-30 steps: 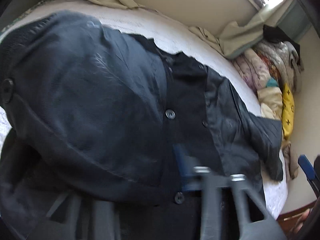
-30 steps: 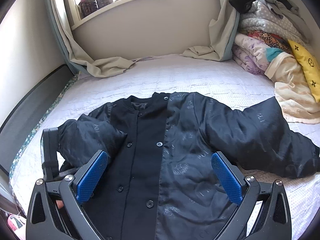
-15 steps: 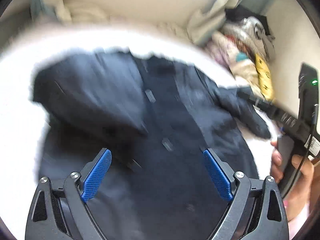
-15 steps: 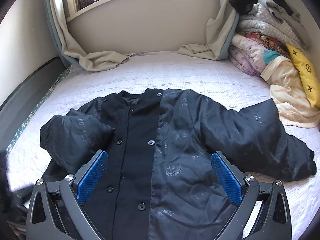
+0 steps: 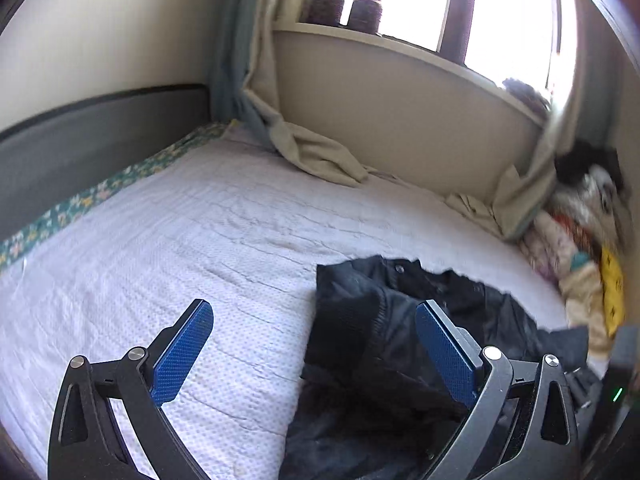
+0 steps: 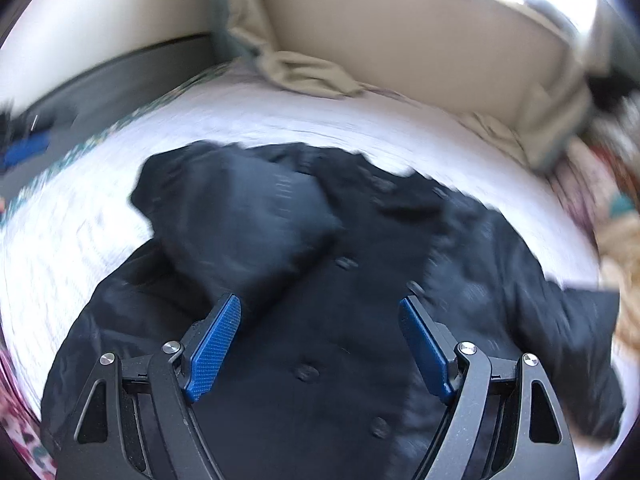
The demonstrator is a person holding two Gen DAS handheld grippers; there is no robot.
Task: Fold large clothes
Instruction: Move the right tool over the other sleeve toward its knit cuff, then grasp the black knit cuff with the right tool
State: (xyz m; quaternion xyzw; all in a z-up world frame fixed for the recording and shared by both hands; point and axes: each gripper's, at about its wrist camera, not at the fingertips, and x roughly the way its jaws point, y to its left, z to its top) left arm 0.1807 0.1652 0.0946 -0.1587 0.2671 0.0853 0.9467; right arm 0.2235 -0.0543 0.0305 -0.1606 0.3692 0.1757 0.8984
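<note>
Our left gripper [image 5: 314,350] hangs wide over the bed [image 5: 200,240], jaws just opened, empty. Our right gripper [image 6: 320,344], jaws just narrowing, grips nothing above the jacket [image 6: 320,280], which lies flat with one sleeve folded in.

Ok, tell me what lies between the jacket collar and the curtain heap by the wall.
Only bare white bedspread: in the left wrist view nothing sits between the jacket collar and the curtain heap. The blurred right wrist view agrees.
</note>
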